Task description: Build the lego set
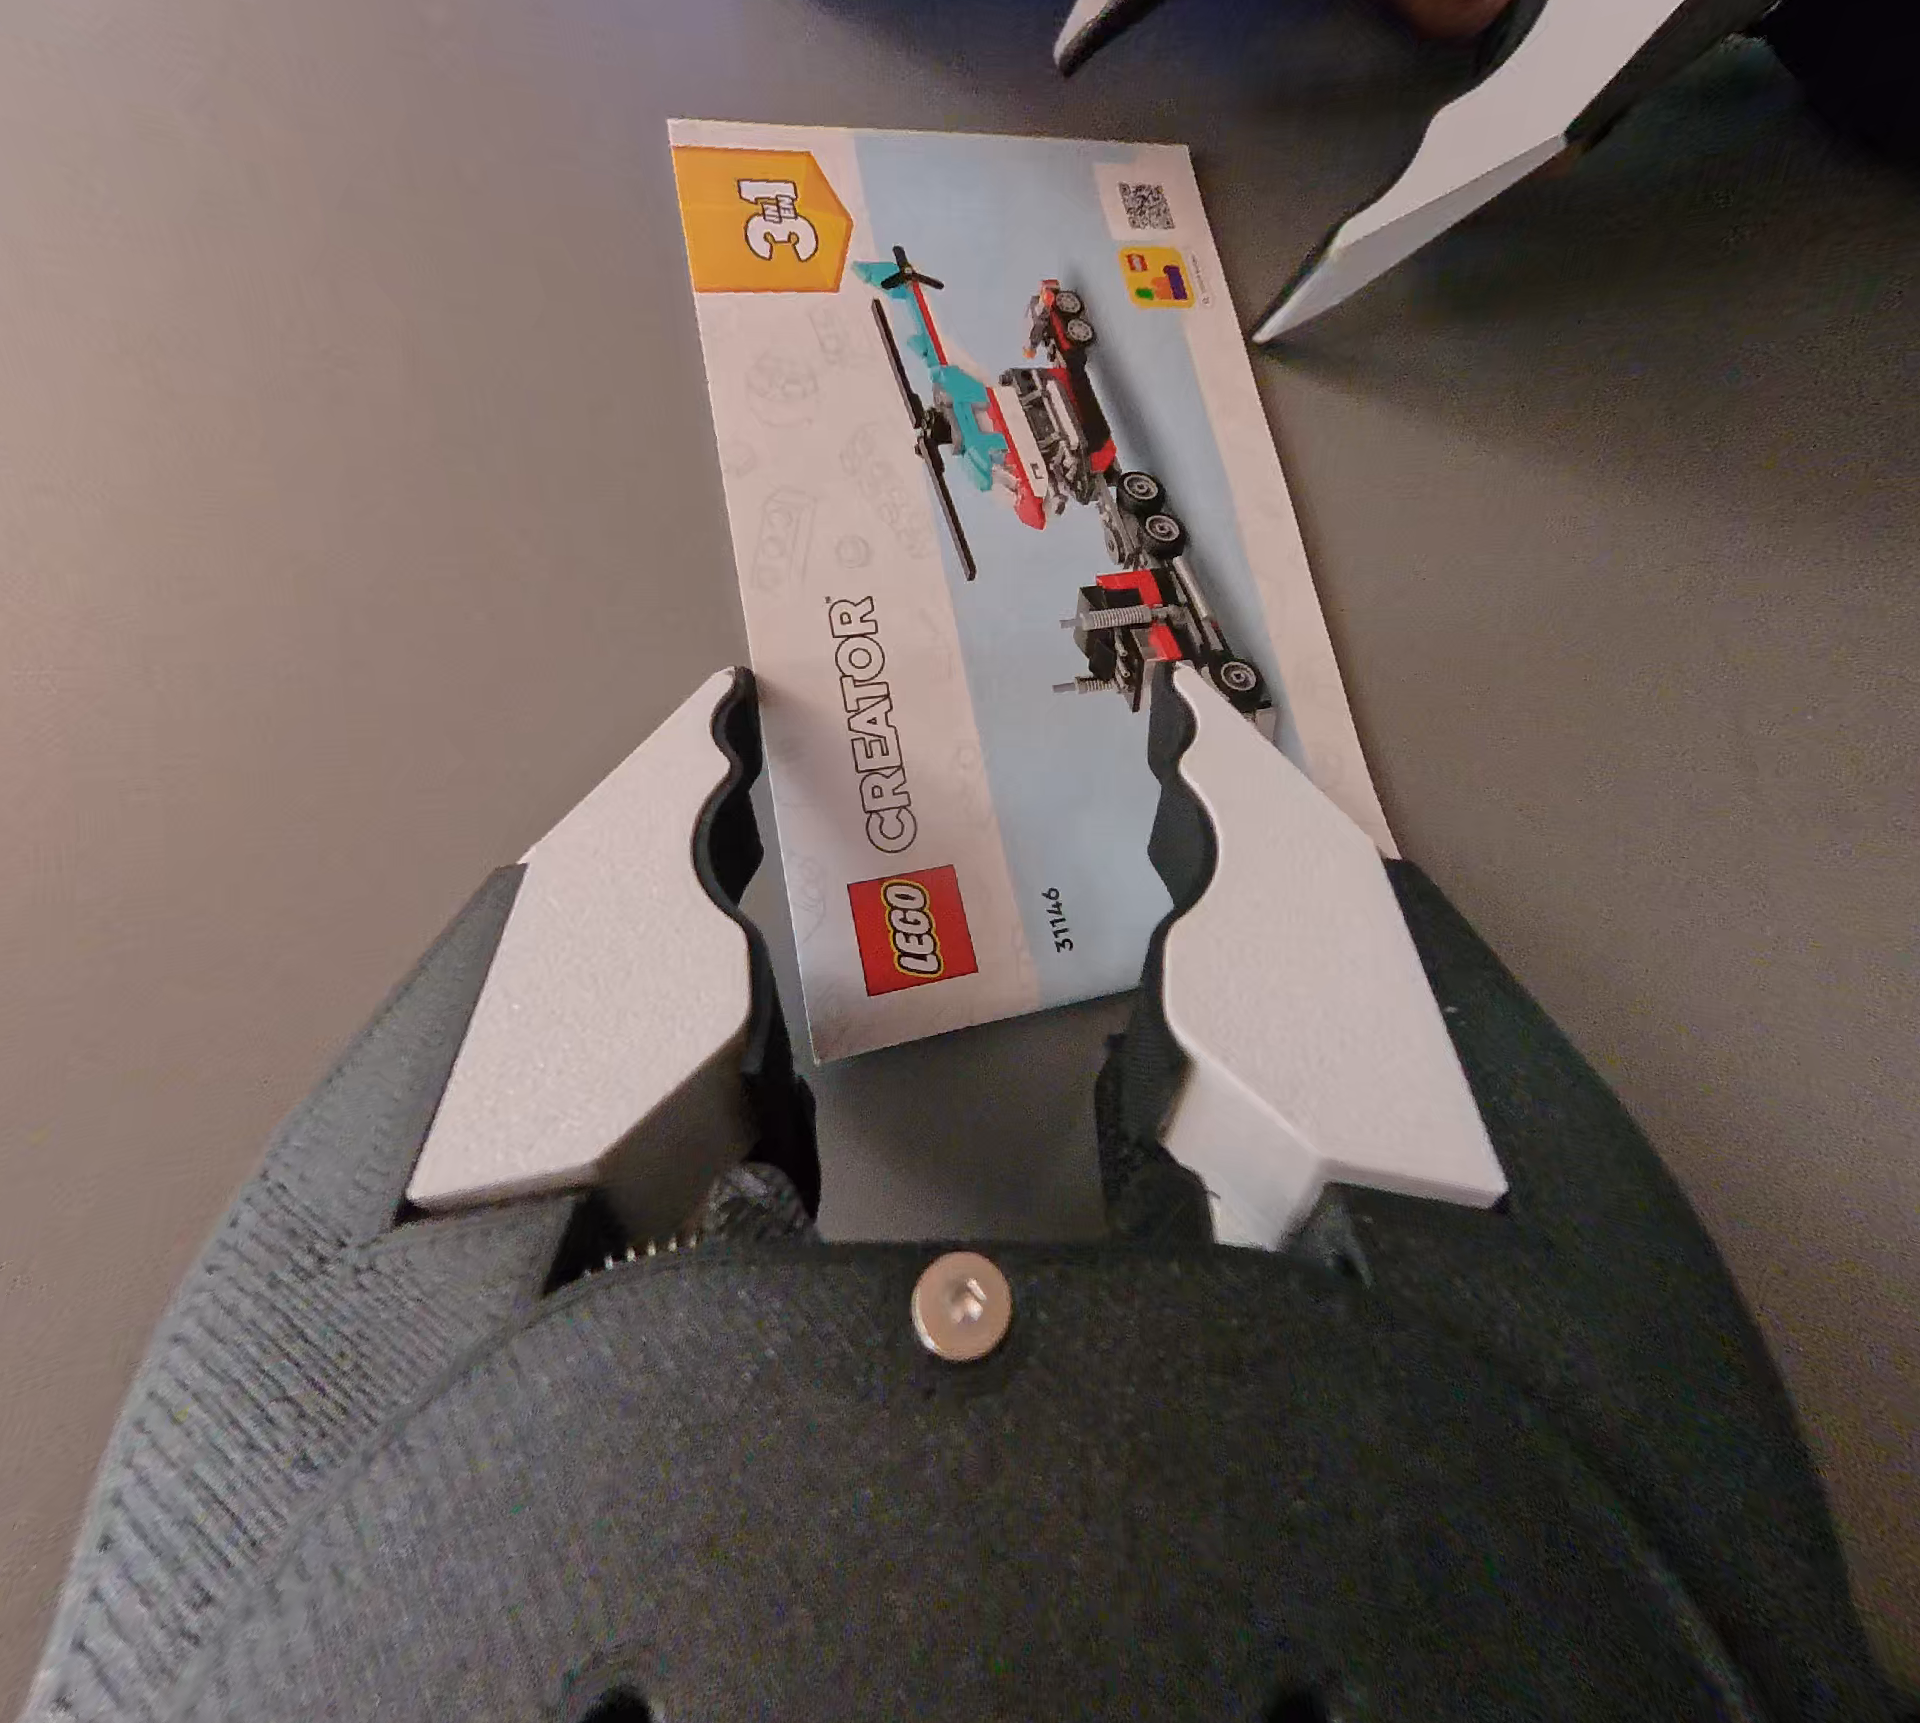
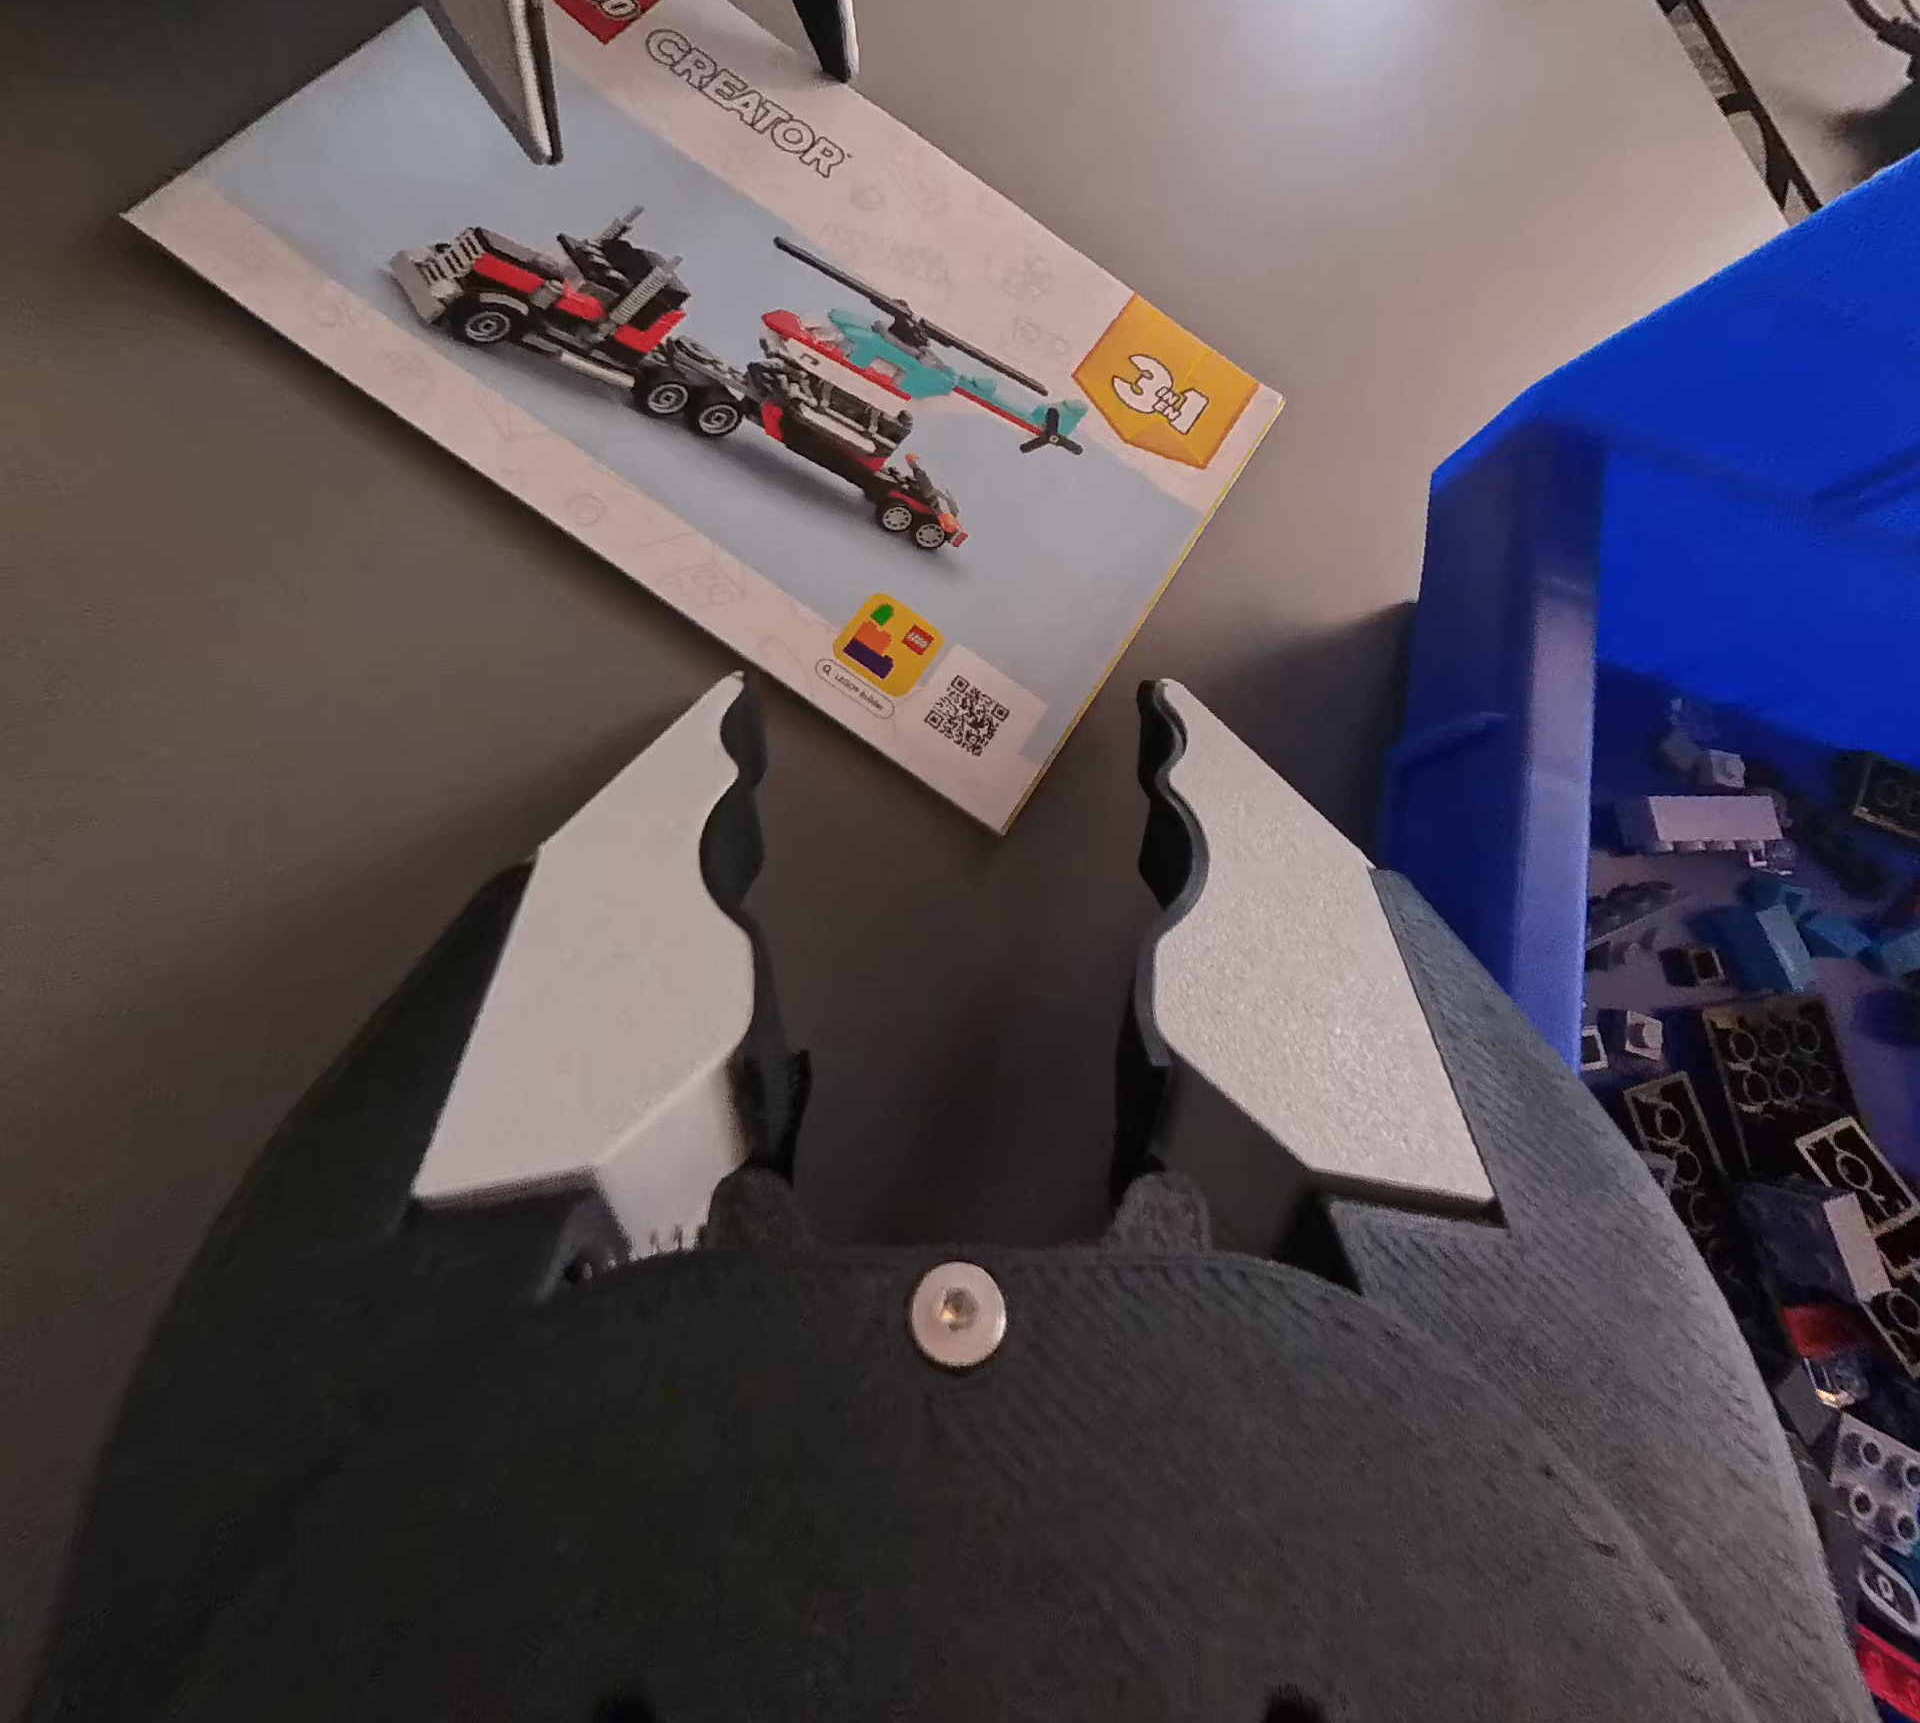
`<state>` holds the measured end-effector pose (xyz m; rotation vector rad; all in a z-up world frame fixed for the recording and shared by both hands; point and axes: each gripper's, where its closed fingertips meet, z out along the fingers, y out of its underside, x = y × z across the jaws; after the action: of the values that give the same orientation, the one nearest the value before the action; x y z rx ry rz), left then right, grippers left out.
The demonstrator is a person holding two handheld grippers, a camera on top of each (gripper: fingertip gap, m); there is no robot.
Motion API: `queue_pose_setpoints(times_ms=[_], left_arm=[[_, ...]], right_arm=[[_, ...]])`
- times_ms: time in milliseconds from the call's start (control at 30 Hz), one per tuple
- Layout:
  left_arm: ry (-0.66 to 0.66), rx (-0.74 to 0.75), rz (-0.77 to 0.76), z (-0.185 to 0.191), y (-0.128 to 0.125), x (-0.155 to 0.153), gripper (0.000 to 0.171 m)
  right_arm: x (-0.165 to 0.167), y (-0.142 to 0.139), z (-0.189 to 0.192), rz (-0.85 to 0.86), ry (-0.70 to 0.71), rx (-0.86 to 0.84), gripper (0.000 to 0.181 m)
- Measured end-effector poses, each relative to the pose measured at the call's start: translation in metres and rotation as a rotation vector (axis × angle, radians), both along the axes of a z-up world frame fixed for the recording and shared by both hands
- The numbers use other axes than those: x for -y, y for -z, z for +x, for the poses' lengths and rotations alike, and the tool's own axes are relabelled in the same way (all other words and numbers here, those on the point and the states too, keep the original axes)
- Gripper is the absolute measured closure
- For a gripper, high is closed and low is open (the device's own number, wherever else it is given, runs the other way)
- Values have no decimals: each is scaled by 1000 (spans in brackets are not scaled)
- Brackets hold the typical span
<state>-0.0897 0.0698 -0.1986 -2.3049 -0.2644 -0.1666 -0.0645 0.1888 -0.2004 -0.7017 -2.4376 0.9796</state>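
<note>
I judge this to be the very start of the build: the instruction booklet (image 1: pixel 997 551) lies closed and flat on the grey desk (image 1: pixel 364 426), cover up, and no bricks have been taken out yet. My left tongs (image 1: pixel 961 686) stand apart over the end of the booklet that bears the red logo, one finger beside its long edge and the other over the cover; whether the tips press on the paper or only hang just above it I cannot tell. My right tongs (image 2: pixel 940 686) are also apart and hold nothing, near the opposite end of the booklet by its corner with the square code. The next move, as I see it, is to open the cover: one pair should pin the booklet down while the other gets a fingertip under the thin free edge, which is tricky with paper lying flush on the desk. The loose bricks (image 2: pixel 1766 1050) sit in the blue bin (image 2: pixel 1507 738) just beside the booklet, cut off by the picture's edge, so I cannot make out which pieces are there.
</note>
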Motion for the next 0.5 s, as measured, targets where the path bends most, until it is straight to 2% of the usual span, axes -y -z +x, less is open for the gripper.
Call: queue_pose_setpoints(times_ms=[500], left_arm=[[13,0,47,3,-12,0,96]], right_arm=[[0,-1,-2,8,5,-19,104]])
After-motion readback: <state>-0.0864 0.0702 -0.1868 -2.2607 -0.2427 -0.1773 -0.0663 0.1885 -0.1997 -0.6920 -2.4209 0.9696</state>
